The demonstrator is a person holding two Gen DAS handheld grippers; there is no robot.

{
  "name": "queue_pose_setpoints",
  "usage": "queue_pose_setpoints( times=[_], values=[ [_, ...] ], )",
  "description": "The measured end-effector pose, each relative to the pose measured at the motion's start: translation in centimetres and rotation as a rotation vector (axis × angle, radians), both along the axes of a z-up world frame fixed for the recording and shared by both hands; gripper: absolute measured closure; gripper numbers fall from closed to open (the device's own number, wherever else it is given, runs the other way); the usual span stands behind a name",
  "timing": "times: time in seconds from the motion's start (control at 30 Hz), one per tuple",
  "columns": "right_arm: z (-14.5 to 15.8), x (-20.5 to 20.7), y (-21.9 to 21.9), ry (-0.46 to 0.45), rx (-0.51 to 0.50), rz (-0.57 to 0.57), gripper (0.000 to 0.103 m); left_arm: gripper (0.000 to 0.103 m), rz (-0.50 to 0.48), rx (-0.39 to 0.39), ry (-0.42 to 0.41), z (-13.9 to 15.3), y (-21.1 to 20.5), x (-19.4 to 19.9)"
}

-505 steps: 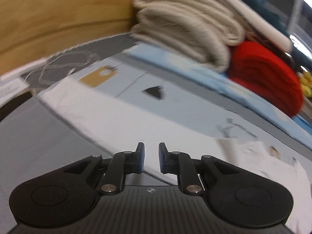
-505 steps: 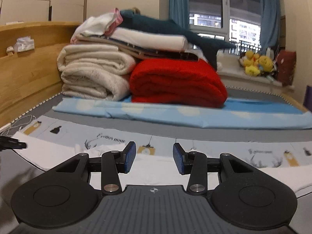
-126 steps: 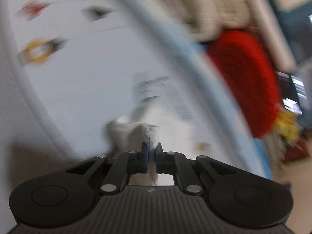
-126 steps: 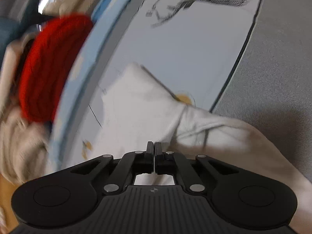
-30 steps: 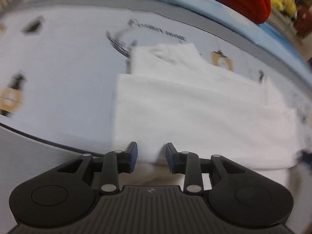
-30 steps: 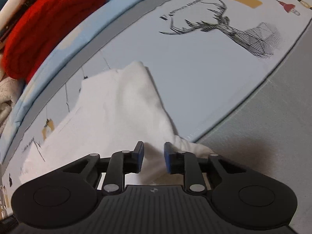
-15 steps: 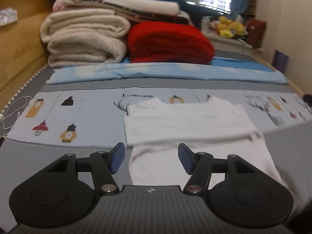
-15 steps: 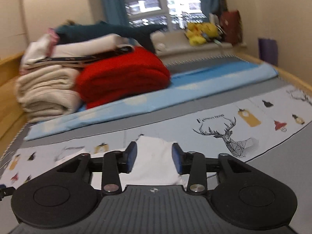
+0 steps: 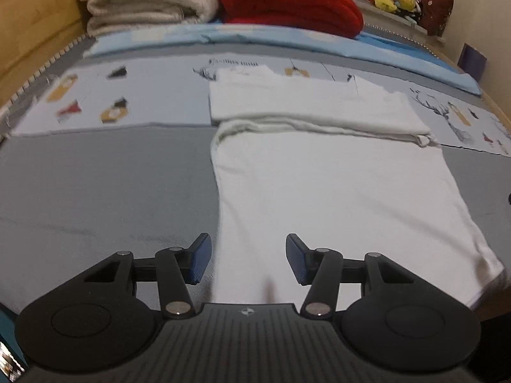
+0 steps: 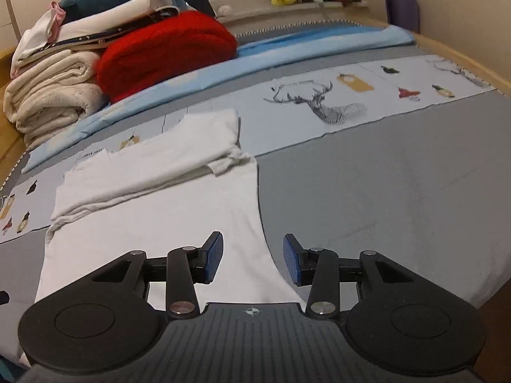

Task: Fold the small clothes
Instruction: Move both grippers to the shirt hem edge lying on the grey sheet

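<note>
The white t-shirt (image 9: 335, 185) lies flat on the bed (image 9: 95, 185), on the grey mattress cover, w/ its far part on the printed light-blue sheet (image 9: 127, 102). Its long axis runs from the near edge of the bed toward the stacked blankets. The top part is folded across the body, so a thick band lies crosswise at the far end; the hem end points to the cameras.

Left hand-held gripper (image 9: 248, 258): jaws spread apart, nothing pinched. They have just closed a little after opening. The left edge of the shirt is seen btw. the blue pads, below them.

Right hand-held gripper (image 10: 252, 258): jaws also spread, after just opening, and empty. The right edge of the shirt (image 10: 159, 223) passes under the gap; the right pad is over the grey cover.

At the far side are a red blanket (image 10: 166, 51) and beside it cream blankets (image 10: 51, 95), both folded.
</note>
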State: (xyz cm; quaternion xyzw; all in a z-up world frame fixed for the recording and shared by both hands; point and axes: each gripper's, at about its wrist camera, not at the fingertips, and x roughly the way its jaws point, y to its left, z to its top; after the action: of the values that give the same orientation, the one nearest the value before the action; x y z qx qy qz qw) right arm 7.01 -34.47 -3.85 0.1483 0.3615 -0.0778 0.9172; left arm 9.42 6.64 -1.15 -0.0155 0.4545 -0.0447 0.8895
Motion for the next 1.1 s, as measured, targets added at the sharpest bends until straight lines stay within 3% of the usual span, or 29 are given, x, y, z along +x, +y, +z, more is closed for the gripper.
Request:
queue_pose_setpoints(
  times=[0.13, 0.37, 0.47, 0.83, 0.97, 1.07, 1.1],
  values=[
    [-0.3, -0.1, -0.4, 0.018, -0.014, -0.011, 0.060, 0.045, 0.011, -0.031, 0.039, -1.2, 1.0, 0.4],
    [-2.3, 0.1, -0.9, 0.112, 0.042, -0.019, 0.060, 0.045, 0.132, -0.200, 0.136, -2.7, 5.5, 0.9],
    [-3.7, 0.1, -1.4, 0.173, 0.090, -0.026, 0.060, 0.045, 0.159, -0.238, 0.202, -3.7, 6.8, 0.9],
    [-7.8, 0.3, -2.0, 0.411, 0.035, -0.056, 0.059, 0.045, 0.113, -0.135, 0.319, -6.0, 5.6, 0.7],
    [-8.0, 0.2, -1.7, 0.426, 0.001, -0.034, 0.059, 0.045, 0.069, -0.080, 0.332, -6.8, 4.7, 0.5],
    [-8.0, 0.2, -1.6, 0.431, -0.020, -0.012, 0.060, 0.060, 0.020, -0.017, 0.313, -6.9, 3.7, 0.1],
    [-8.0, 0.2, -1.4, 0.431, -0.029, -0.003, 0.064, 0.077, 0.005, -0.007, 0.305, -6.8, 3.5, 0.0]
  ],
)
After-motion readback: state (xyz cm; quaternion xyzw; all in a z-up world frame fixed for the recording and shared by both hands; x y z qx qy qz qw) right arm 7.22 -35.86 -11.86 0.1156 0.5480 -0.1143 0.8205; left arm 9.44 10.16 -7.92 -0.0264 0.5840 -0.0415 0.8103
